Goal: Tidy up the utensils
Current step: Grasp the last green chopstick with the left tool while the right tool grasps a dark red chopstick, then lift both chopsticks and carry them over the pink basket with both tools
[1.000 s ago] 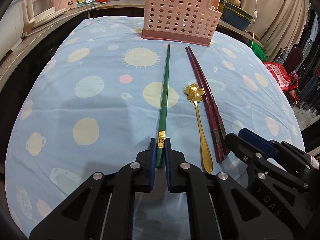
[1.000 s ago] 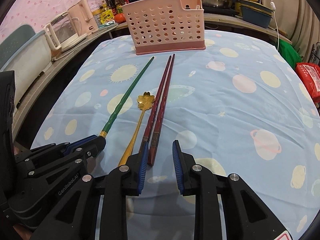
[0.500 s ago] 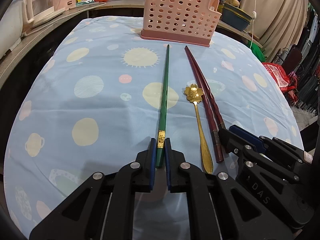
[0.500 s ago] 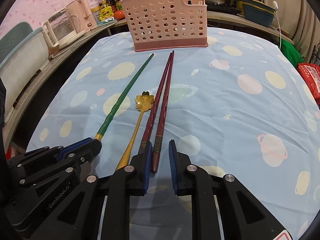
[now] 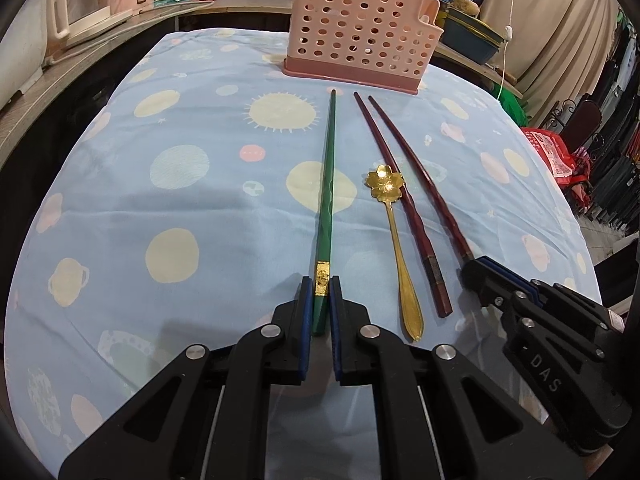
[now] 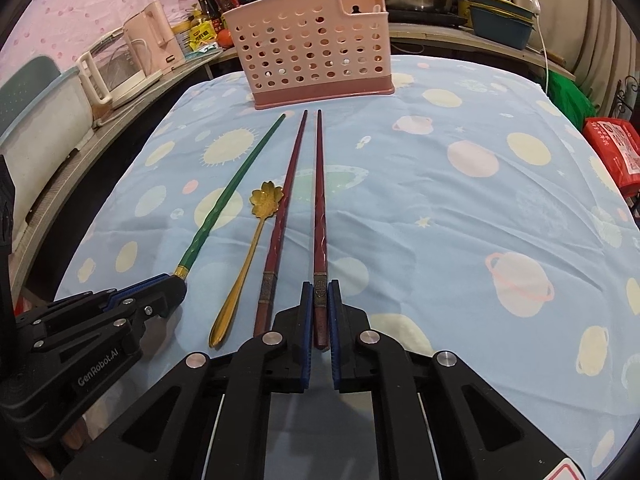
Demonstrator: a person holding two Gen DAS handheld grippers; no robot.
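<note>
A green chopstick lies lengthwise on the blue tablecloth; my left gripper is shut on its near end. My right gripper is shut on the near end of one dark red chopstick. The other red chopstick lies just left of it, its near end beside the left finger. A gold flower-shaped spoon lies between the green and red chopsticks. A pink perforated utensil holder stands at the table's far end, just beyond the chopstick tips; it also shows in the left wrist view.
The tablecloth covers a rounded table. A counter along the left holds a kettle, a white appliance and bottles. Pots and a bowl stand behind the holder. A red bag sits off the right edge.
My right gripper moved forward and closed on one red chopstick, which has shifted apart from its twin. My left gripper stayed shut on the green chopstick.
</note>
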